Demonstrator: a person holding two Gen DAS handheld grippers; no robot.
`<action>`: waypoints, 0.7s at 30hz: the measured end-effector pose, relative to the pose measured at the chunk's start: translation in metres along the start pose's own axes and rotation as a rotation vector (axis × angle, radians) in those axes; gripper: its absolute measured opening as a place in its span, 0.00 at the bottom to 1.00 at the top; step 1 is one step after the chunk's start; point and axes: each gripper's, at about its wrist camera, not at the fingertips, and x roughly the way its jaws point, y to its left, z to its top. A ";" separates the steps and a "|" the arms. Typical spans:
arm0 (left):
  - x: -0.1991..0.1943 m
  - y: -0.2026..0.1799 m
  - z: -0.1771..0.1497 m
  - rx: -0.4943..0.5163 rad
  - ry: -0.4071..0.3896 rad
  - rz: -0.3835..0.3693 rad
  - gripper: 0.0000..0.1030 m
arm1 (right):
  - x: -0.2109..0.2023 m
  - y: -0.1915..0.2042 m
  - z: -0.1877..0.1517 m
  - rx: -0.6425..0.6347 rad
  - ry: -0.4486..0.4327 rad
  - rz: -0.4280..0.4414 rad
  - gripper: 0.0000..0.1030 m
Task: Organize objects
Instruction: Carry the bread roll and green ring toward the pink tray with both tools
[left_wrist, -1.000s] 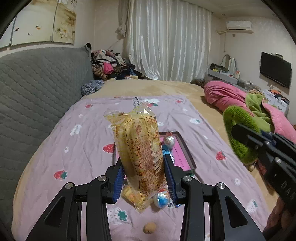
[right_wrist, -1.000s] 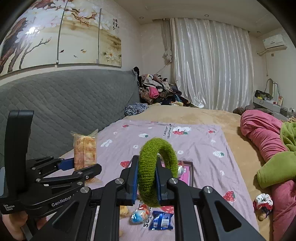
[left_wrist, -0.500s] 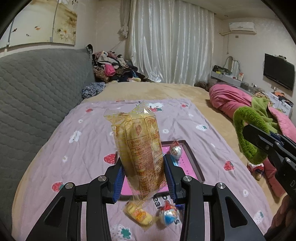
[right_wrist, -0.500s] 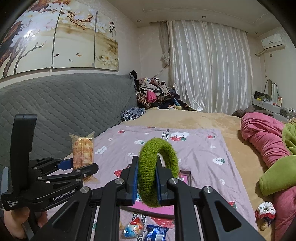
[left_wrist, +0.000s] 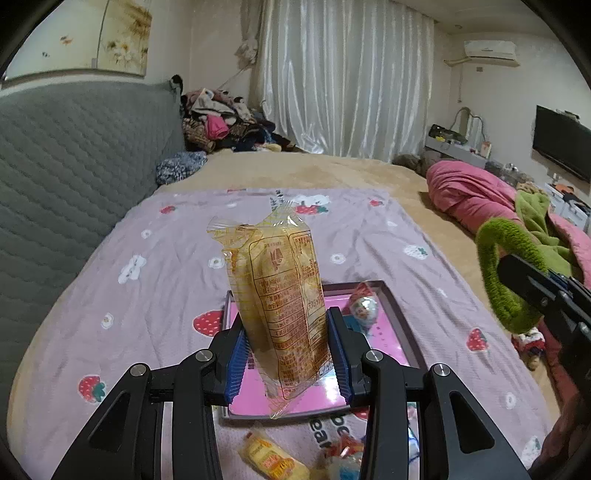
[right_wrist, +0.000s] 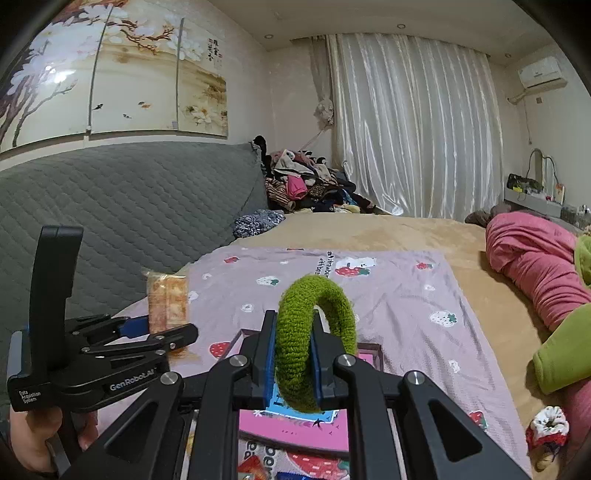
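Observation:
My left gripper (left_wrist: 286, 354) is shut on a clear yellow snack packet (left_wrist: 280, 295), held upright above the near part of a pink tray (left_wrist: 391, 332) with a dark rim. A foil-wrapped egg toy (left_wrist: 364, 304) lies in the tray's far right. My right gripper (right_wrist: 293, 354) is shut on a fuzzy green hair ring (right_wrist: 314, 332), above the tray (right_wrist: 295, 424). The ring also shows at the right of the left wrist view (left_wrist: 506, 273); the left gripper with the packet (right_wrist: 166, 306) shows at the left of the right wrist view.
The tray lies on a lilac strawberry-print blanket (left_wrist: 147, 295) on a bed. Small wrapped sweets (left_wrist: 273, 458) lie in front of the tray. A grey quilted headboard (left_wrist: 55, 166) runs along the left. Pink and green bedding (left_wrist: 480, 199) and a red-white scrunchie (right_wrist: 546, 428) lie at the right.
Both grippers have moved forward over the bed, so the tray now lies right under them and the loose sweets have slid to the bottom edge. Both grips are unchanged.

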 end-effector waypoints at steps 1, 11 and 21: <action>0.008 0.003 -0.002 0.010 0.003 -0.001 0.40 | 0.005 -0.003 -0.002 0.005 0.001 0.002 0.15; 0.071 0.027 -0.026 -0.002 0.010 -0.003 0.40 | 0.057 -0.022 -0.023 0.041 -0.011 0.018 0.15; 0.128 0.041 -0.051 -0.031 0.066 0.001 0.40 | 0.123 -0.047 -0.067 0.069 0.109 0.000 0.15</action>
